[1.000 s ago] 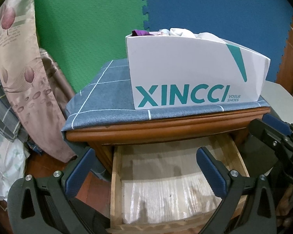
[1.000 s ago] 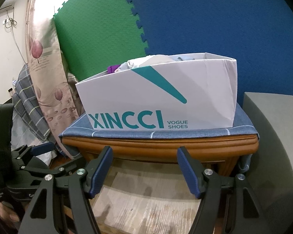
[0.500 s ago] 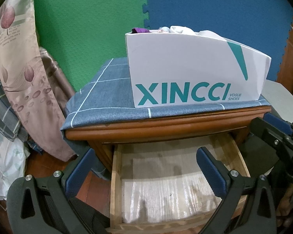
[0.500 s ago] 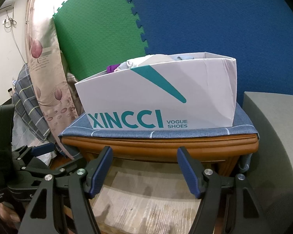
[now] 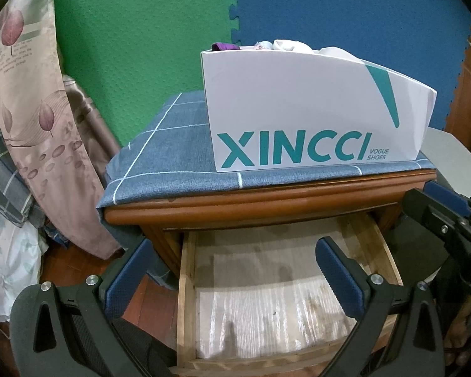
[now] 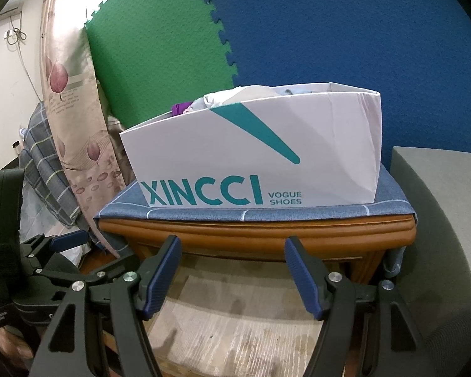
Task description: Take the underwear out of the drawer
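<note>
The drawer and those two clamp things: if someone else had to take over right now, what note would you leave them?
Left gripper: open, holding nothing, poised over the open drawer.
Right gripper: open, holding nothing, also above the drawer front.
Drawer: pulled out; only its pale liner shows, no underwear in the visible part.
Clothes: bunched in the white XINCCI shoe box on the nightstand's blue cloth; whether they are underwear I cannot tell.
Done: drawer open, seemingly emptied.
Left: check the hidden back of the drawer, then probably finish.
</note>
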Tool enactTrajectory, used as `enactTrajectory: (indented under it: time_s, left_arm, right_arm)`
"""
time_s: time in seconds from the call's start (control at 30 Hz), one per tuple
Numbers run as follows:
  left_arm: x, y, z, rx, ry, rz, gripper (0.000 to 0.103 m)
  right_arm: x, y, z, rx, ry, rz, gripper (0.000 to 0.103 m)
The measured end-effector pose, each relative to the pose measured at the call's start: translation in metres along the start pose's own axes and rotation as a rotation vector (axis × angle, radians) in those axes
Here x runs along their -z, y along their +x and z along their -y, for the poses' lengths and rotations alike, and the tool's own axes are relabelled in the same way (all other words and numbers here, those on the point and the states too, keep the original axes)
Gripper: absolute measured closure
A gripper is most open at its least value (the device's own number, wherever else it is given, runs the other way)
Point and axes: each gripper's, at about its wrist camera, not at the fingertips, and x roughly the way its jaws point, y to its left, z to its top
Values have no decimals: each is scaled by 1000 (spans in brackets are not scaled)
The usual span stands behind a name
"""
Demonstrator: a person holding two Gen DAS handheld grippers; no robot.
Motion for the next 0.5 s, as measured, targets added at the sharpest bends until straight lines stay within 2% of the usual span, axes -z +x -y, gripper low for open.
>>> enactTrajectory:
  time_s: [0.5]
  left_arm:
    - [2,1,-1,0,-2,-5,0]
  right_arm:
    - [1,2,1,0,1,-5,33]
